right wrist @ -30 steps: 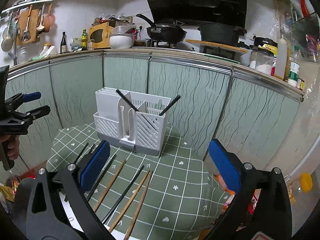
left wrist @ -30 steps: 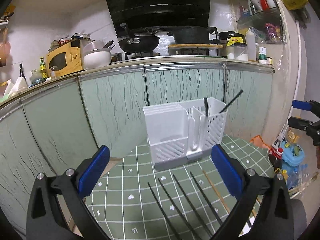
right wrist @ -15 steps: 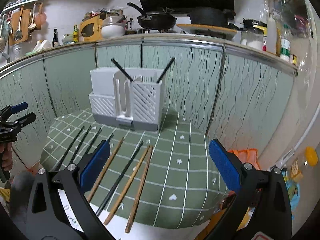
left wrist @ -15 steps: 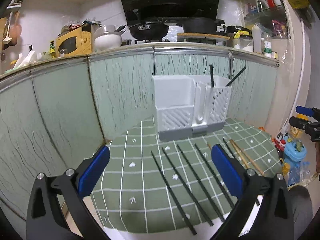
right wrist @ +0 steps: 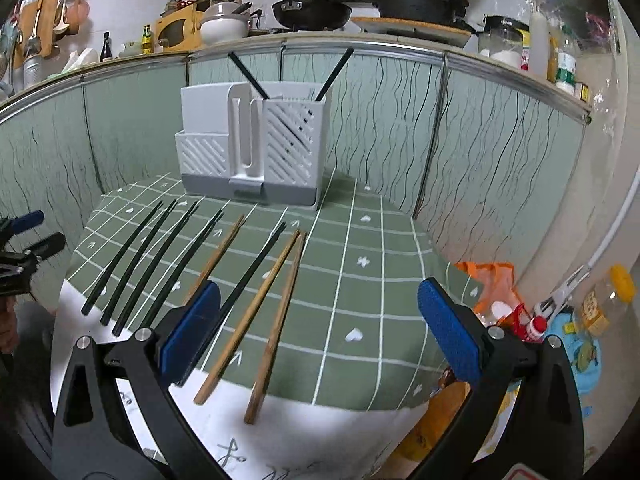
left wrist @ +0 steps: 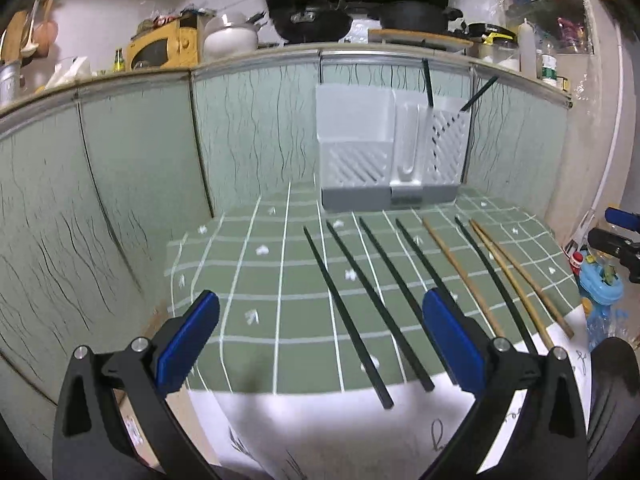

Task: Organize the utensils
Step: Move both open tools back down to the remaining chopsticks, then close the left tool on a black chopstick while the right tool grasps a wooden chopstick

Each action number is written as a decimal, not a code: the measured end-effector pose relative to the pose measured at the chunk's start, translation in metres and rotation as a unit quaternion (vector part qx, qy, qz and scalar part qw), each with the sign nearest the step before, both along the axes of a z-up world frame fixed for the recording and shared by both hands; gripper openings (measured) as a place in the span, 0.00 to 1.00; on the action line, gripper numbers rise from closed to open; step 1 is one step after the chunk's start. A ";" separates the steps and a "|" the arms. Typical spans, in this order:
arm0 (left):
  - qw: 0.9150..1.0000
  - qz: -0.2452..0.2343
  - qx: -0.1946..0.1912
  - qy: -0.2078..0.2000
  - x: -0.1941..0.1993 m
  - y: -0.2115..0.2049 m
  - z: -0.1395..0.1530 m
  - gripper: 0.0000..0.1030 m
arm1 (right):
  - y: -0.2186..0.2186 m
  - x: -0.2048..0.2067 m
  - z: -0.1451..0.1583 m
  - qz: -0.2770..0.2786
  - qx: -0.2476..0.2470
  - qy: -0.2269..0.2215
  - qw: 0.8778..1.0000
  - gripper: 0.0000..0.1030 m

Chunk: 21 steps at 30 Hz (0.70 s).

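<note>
Left gripper (left wrist: 320,344), black frame with blue pads: jaws spread wide, nothing between them, held above the near edge of the small table covered by a green checked cloth (left wrist: 256,280). Right gripper (right wrist: 320,332), same build: also wide open and empty, above the near right part of the same cloth.

White slotted plastic utensil holder with grey base (right wrist: 256,144) stands at the far end of the table, just in front of the green patterned cabinet fronts (right wrist: 400,128). Two black chopsticks (right wrist: 336,68) stand in its right compartment, leaning apart in a V.

On the cloth, lying roughly parallel and pointing toward the holder: four loose black chopsticks (right wrist: 136,260) at left, then a brown wooden chopstick (right wrist: 222,248), another black chopstick (right wrist: 256,268), and a pair of wooden chopsticks (right wrist: 276,308) whose far tips touch. Near ends of most overhang onto the white paper (left wrist: 320,432) at the table's front edge.
</note>
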<state>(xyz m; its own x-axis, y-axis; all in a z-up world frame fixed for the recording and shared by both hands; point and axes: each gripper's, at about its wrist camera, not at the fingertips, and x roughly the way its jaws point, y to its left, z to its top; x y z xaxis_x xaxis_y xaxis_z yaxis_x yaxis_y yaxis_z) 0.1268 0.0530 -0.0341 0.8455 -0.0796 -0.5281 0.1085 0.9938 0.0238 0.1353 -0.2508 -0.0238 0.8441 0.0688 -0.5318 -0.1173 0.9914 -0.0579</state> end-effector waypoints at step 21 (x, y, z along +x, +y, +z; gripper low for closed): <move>0.998 0.012 0.044 0.051 0.008 -0.030 -0.056 0.47 | 0.013 -0.014 -0.046 -0.058 0.002 0.056 0.997 0.92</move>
